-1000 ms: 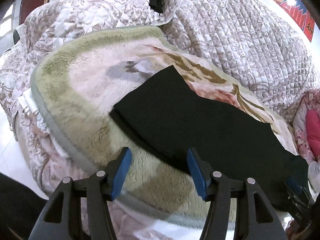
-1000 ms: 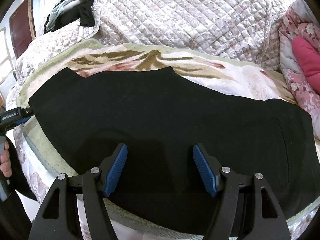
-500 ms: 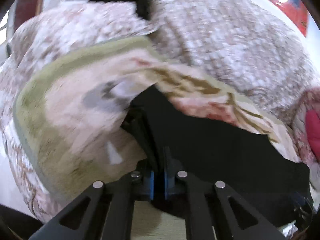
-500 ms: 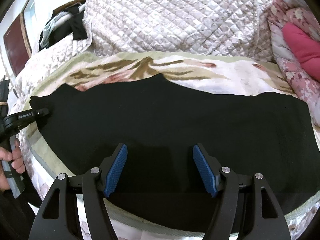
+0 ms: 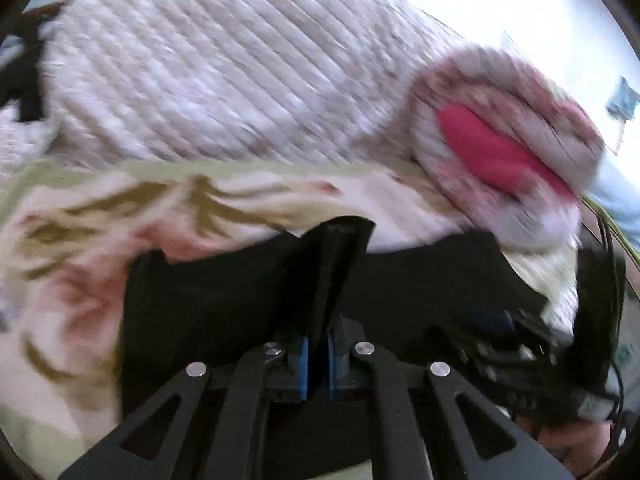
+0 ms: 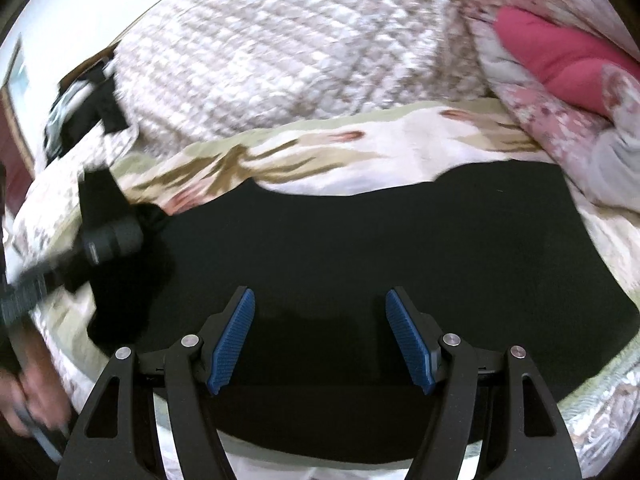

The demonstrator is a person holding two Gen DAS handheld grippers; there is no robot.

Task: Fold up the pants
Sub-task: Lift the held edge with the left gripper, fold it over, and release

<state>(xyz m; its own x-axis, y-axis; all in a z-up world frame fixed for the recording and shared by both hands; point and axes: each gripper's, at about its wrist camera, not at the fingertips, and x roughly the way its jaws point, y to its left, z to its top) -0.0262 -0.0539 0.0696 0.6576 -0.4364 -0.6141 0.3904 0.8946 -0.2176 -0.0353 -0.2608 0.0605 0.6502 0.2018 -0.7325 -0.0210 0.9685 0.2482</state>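
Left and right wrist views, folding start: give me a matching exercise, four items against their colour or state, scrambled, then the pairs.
Items:
1. left gripper
2. right gripper
3. black pants
4. quilted cover

States:
A. jaws open, empty, above the cloth
B. spread on the floral blanket, one end lifted
C. pale, bunched behind the blanket
D. jaws shut on a raised fold

Pairs: 1-D, 2-A, 3-B, 4-C

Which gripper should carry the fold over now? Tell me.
Left. The left gripper is already shut on the pants with an end lifted; the right gripper hangs open above the flat cloth, gripping nothing.
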